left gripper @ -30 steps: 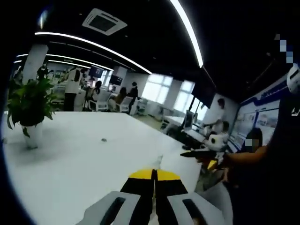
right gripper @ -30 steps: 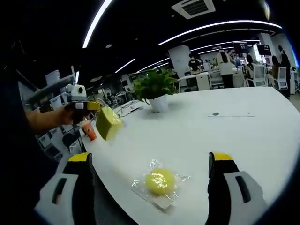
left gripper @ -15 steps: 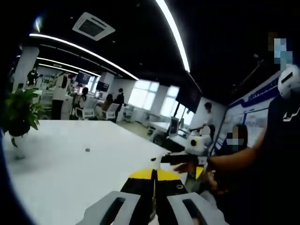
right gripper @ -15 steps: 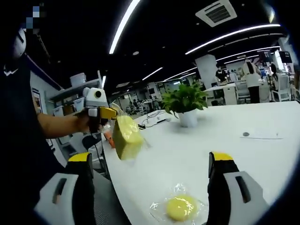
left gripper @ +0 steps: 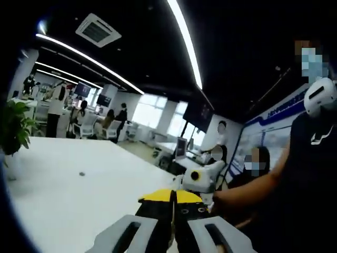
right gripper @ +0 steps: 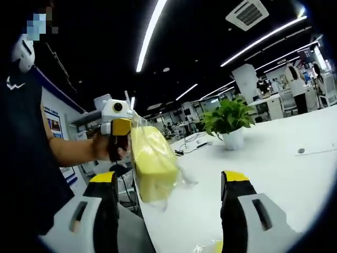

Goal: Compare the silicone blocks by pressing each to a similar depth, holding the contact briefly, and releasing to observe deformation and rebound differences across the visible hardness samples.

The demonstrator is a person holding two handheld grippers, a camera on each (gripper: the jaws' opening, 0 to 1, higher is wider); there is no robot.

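A bagged yellow silicone block (right gripper: 152, 163) is held aloft in the closed left gripper (right gripper: 122, 138) (above the desk (right gripper: 274, 158)); the empty right gripper (right gripper: 168, 203), fingers wide apart, must next be closed on it for pressing.

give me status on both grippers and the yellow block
Left gripper shut on bagged yellow block, lifted off the white table. Right gripper open, empty. Nothing between them.

Between the right gripper (right gripper: 171, 211)'s spread jaws hangs the bagged yellow block (right gripper: 152, 164), blocking the way ahead. Beyond it, bare white table (right gripper: 284, 158) lies open (a potted plant (right gripper: 229, 124) stands farther back).
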